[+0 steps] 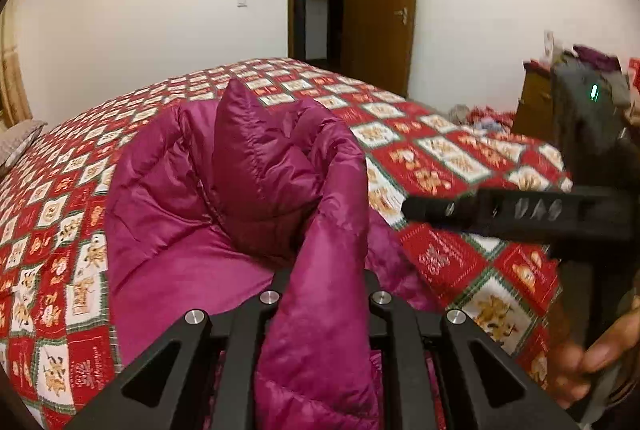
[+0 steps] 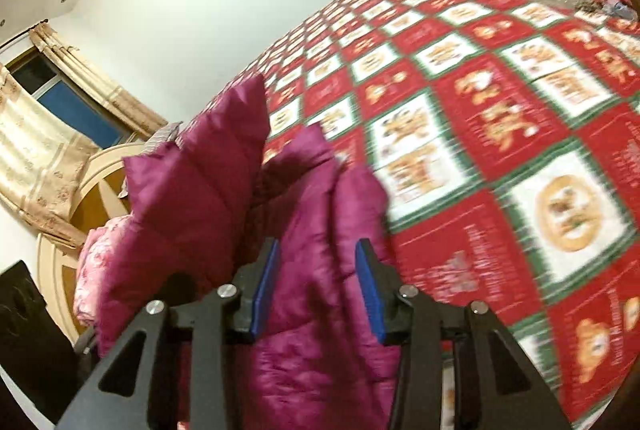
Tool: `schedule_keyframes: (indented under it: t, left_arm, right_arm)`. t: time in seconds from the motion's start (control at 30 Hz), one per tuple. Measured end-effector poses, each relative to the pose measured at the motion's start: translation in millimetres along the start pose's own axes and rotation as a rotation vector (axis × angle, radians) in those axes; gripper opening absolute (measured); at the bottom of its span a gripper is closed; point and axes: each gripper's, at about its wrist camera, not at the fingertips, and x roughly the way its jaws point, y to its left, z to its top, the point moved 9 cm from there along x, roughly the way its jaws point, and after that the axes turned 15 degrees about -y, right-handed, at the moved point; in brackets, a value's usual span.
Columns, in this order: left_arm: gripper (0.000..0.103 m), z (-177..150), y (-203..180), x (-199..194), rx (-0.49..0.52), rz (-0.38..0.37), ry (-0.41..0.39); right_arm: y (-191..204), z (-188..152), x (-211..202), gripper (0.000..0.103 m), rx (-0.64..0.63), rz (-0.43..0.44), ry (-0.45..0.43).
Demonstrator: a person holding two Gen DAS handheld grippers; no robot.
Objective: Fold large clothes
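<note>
A magenta puffy jacket lies bunched on a bed under a red, white and green patterned quilt. My left gripper is shut on a raised fold of the jacket that runs up between its fingers. In the left wrist view my right gripper hovers over the quilt just right of the jacket, held by a hand. In the right wrist view my right gripper stands open, blue pads apart, with the jacket seen between and beyond them over the quilt.
An open wooden door is in the far wall. A box with piled clothes stands off the bed's right side. A round headboard, pink floral bedding and curtains lie at the left.
</note>
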Motion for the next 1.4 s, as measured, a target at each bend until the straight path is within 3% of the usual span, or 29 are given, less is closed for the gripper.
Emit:
schedule_keyframes:
  t: [0.23,0.3,0.37,0.53,0.6,0.63,0.67,0.7,0.77,0.93,1.03,1.13,1.2,1.23,1.3,1.4]
  left_arm:
    - [0.013,-19,-16,16,0.043,-0.024,0.046]
    - [0.014,-25,-21,21,0.05,-0.04,0.061]
    - [0.014,-31,-24,27,0.047,-0.058,0.068]
    - [0.014,-39,-32,31,0.089,-0.068,0.058]
    - [0.02,-39,-32,28,0.092,-0.07,0.047]
    - [0.021,-38,-32,28,0.088,-0.074,0.046]
    - [0.024,-38,-32,26,0.086,-0.075,0.05]
    - [0.025,-38,-34,23,0.085,-0.073,0.056]
    - [0.027,-37,-36,15,0.1,-0.066,0.07]
    - [0.031,-29,-49,-32,0.213,-0.075,0.003]
    - [0.035,-31,-53,-68,0.232,-0.126,-0.032]
    - [0.035,-20,-38,-100,0.158,-0.207,-0.053]
    - [0.035,2,-14,-108,0.045,-0.239,-0.086]
    - [0.037,17,6,-103,-0.017,-0.202,-0.102]
    - [0.056,37,42,-78,-0.093,-0.07,-0.094]
    - [0.059,49,94,-26,-0.179,0.111,-0.065]
  right_arm:
    - [-5,16,-7,0.044,-0.024,0.017,-0.01]
    - [-7,22,-13,0.057,-0.024,0.027,-0.018]
    - [-5,30,-9,0.059,-0.029,0.06,-0.022]
    - [17,31,16,0.059,-0.109,0.136,0.062]
    - [19,22,33,0.059,-0.132,0.15,0.125]
    - [18,15,43,0.058,-0.14,0.153,0.17]
    - [15,9,49,0.048,-0.152,0.135,0.199]
    - [8,4,57,0.031,-0.173,0.094,0.22]
    - [0,-1,64,0.023,-0.175,0.077,0.247]
    - [-13,-5,69,0.019,-0.18,0.041,0.265]
    - [-16,-7,69,0.019,-0.197,0.037,0.262]
    - [-23,-13,70,0.018,-0.211,0.043,0.251]
    - [-26,-14,68,0.018,-0.206,0.047,0.247]
    - [-25,-13,66,0.019,-0.212,0.05,0.242]
    - [-22,-10,60,0.021,-0.239,0.048,0.231]
    - [-17,-2,46,0.026,-0.274,0.031,0.212]
